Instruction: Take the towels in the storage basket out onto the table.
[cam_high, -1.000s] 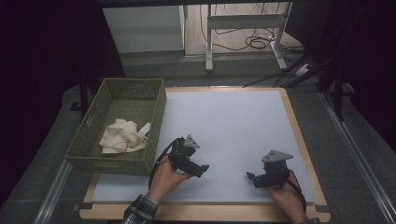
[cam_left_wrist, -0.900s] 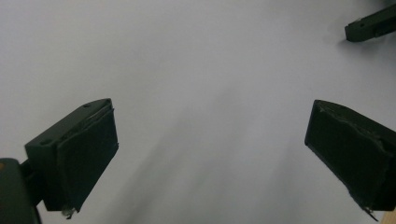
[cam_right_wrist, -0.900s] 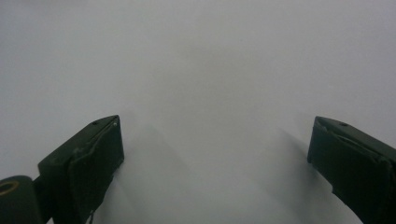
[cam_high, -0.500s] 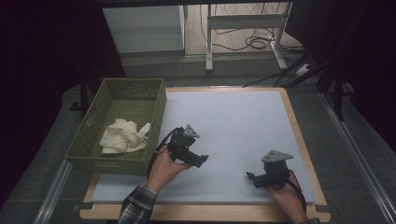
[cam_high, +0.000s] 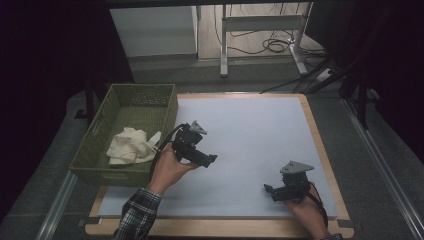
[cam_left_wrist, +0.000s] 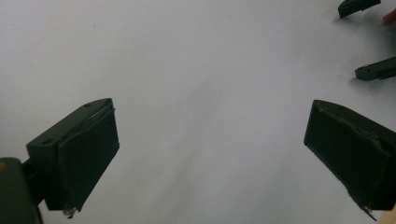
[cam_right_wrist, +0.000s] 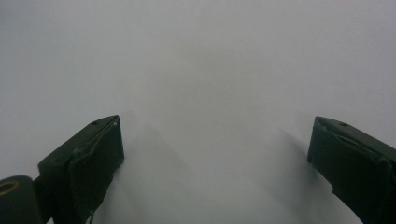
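Observation:
My left gripper is held in a hand above the left part of the white mat, beside the green basket. Its jaws point right and stand wide open with nothing between them. My right gripper rests low near the mat's front right, jaws pointing left. It is open and holds nothing. A crumpled white cloth lies inside the basket. The right gripper's fingertips appear at the upper right of the left gripper view.
The mat lies on a wooden-edged board. Beyond the table's far edge stand a white cabinet and a metal table frame, with cables on the floor. Dark surroundings flank both sides.
My left gripper has risen and moved away from the front edge, slightly left toward the basket. The right gripper has stayed in place.

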